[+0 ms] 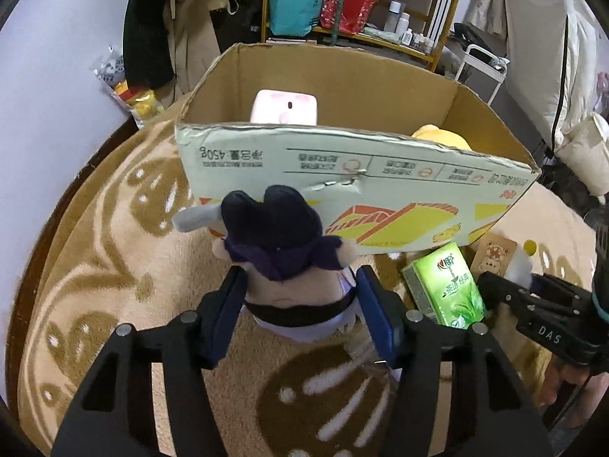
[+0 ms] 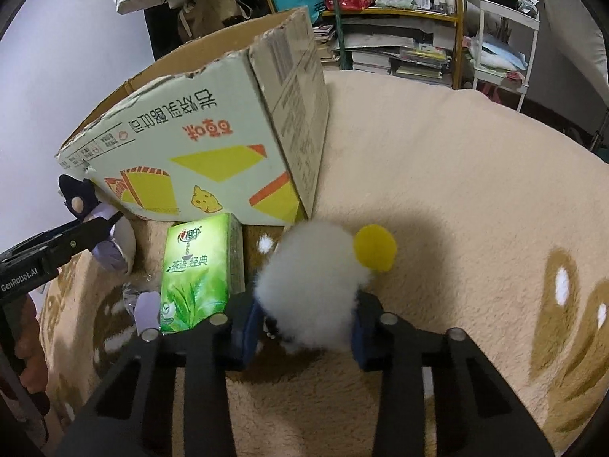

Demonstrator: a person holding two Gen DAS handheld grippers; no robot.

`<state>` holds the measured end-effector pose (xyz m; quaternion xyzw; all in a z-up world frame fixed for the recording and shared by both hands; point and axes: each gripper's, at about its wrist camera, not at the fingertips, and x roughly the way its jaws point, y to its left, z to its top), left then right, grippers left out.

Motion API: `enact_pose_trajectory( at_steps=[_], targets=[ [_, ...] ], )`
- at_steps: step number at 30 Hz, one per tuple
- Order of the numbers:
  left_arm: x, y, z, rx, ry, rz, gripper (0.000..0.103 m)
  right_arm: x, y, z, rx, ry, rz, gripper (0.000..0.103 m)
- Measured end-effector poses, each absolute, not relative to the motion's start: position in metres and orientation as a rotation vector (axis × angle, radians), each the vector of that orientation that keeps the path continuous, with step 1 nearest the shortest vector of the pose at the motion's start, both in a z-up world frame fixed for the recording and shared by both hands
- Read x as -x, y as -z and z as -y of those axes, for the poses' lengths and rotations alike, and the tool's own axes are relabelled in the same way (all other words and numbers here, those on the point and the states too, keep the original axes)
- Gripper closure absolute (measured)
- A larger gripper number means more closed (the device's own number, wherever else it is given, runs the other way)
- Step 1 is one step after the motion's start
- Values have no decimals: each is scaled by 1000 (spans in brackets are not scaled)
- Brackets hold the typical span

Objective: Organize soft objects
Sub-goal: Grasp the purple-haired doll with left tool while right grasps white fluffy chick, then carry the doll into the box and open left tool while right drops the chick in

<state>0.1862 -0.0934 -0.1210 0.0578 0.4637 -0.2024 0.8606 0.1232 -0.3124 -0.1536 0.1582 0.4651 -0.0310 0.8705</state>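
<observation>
A dark-haired plush doll (image 1: 274, 228) stands on the beige blanket against the front wall of the open cardboard box (image 1: 342, 167). My left gripper (image 1: 300, 289) is shut on the doll's body, with a blue pad against each side. My right gripper (image 2: 306, 316) is shut on a white fluffy toy (image 2: 312, 282) with a yellow round part (image 2: 375, 247), low over the blanket just right of the box. Inside the box lie a pink-white plush (image 1: 284, 108) and a yellow plush (image 1: 441, 137). The right wrist view shows the doll (image 2: 114, 243) at its left edge.
A green tissue pack (image 2: 194, 266) leans at the box's front between the two grippers. A small printed card (image 1: 493, 255) stands behind it. The patterned blanket (image 2: 456, 190) stretches wide to the right. Shelves, hanging clothes and a white cart (image 2: 506, 38) stand behind.
</observation>
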Motion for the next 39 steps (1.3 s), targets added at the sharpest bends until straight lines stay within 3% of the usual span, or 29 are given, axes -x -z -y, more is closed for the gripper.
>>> enact_pose_trajectory(
  at_steps=[24, 39],
  targets=[
    [-148, 91, 75, -179, 297, -791, 47, -101, 95, 285, -236, 73, -772, 68],
    [-130, 19, 69, -172, 253, -524, 47, -102, 25, 279, -150, 82, -574, 68]
  ],
)
